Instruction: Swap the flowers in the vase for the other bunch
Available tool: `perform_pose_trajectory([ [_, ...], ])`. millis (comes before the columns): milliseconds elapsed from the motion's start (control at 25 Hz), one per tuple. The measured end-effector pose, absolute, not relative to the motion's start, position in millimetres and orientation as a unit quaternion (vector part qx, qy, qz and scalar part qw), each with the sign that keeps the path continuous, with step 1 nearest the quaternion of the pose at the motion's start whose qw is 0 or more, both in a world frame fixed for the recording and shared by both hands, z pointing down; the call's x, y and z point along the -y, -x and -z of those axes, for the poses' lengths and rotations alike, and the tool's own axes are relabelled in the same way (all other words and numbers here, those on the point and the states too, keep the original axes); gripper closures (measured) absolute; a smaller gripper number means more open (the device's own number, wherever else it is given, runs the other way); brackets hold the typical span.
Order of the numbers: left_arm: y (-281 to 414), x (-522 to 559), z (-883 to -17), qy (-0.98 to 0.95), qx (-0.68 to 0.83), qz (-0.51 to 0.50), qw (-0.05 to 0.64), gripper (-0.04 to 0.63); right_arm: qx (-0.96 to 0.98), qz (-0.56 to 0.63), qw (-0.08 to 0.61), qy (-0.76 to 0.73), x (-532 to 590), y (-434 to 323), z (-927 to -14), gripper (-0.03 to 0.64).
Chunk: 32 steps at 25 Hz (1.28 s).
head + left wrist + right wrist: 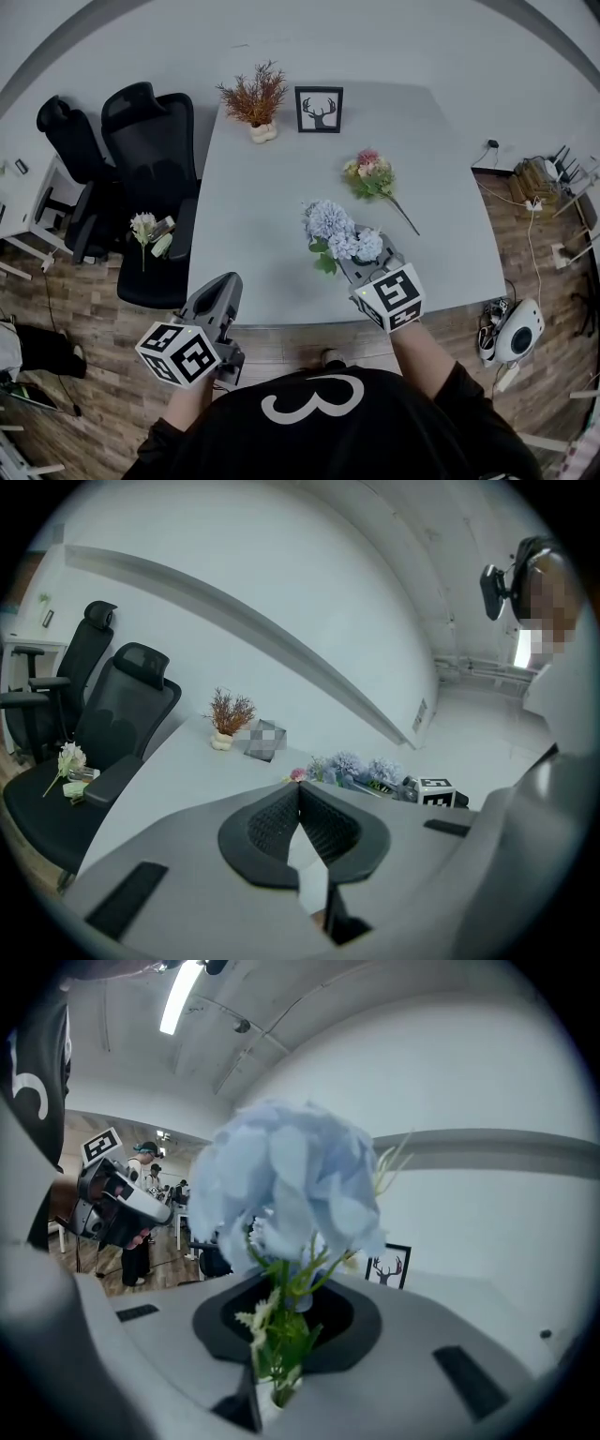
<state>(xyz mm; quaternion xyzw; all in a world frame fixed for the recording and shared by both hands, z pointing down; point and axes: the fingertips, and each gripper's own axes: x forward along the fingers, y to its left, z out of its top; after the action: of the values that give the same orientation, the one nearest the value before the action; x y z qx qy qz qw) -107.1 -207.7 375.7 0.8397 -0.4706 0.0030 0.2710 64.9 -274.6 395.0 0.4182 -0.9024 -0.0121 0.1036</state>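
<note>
1. Right gripper [352, 262]: jaws drawn narrow and clamped on the green stems of the blue bunch [337, 234]. It grips low on the stems so the heads stand free of the pads, which suits lifting the bunch out.
2. A white rim [267, 1401] shows directly beneath the blue bunch's stems. It is probably the vase mouth, but this cannot be confirmed.
3. Left gripper [298, 799]: jaws together and empty, held nearer than the blue bunch and to its left, off the table [262, 206] edge. It appears to be on standby.
4. Pink bunch [367, 172]: lies flat just beyond the blue bunch to its right, stem towards the right. Judged to be the replacement, set within reach.
5. Deer picture [319, 110] and dried plant [255, 96]: stand well beyond the blue bunch, clear of the work.
</note>
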Motion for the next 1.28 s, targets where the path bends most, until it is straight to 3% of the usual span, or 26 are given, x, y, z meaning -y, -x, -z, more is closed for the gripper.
perform_pose_trajectory([
  [1280, 102, 197, -361, -0.849, 0.457, 0.034, 0.262, 0.586, 0.905, 0.06, 0.007, -0.422, 257, -69, -248, 0.555],
])
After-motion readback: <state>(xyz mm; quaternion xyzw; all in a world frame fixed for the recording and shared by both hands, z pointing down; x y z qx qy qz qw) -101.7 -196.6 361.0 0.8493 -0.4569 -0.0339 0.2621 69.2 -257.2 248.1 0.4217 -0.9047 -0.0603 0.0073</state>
